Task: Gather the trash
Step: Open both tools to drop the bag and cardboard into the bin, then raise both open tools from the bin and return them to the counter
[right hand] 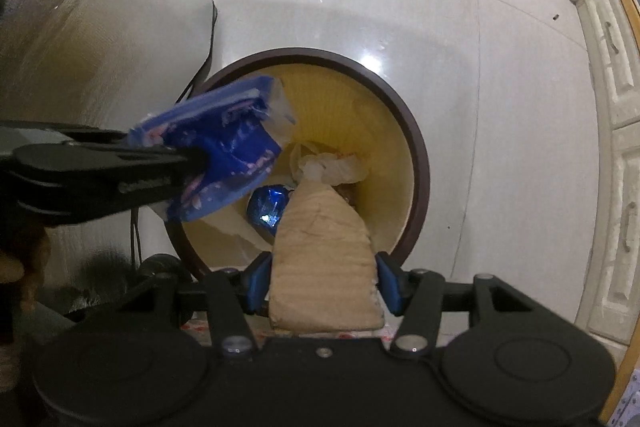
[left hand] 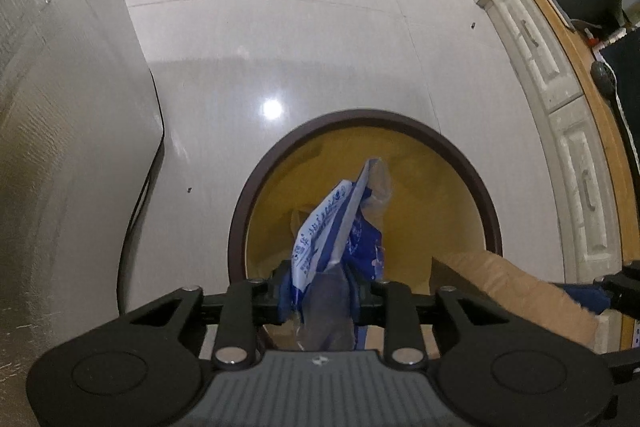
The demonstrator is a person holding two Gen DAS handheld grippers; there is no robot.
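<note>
A round trash bin (left hand: 494,215) with a dark brown rim and yellow inside stands on the tiled floor, also in the right wrist view (right hand: 418,163). My left gripper (left hand: 324,291) is shut on a blue and white plastic wrapper (left hand: 340,227) and holds it over the bin's mouth; the wrapper also shows in the right wrist view (right hand: 228,151). My right gripper (right hand: 322,285) is shut on a torn piece of brown cardboard (right hand: 320,267) above the bin's near edge; it also shows in the left wrist view (left hand: 516,291). Crumpled paper (right hand: 332,167) and a shiny blue wrapper (right hand: 268,207) lie inside the bin.
A silver appliance side (left hand: 60,147) stands to the left with a black cable (left hand: 140,195) running down beside the bin. White cabinet doors (left hand: 576,163) under a wooden counter edge (left hand: 588,99) are on the right. Glossy tiled floor (left hand: 280,47) stretches ahead.
</note>
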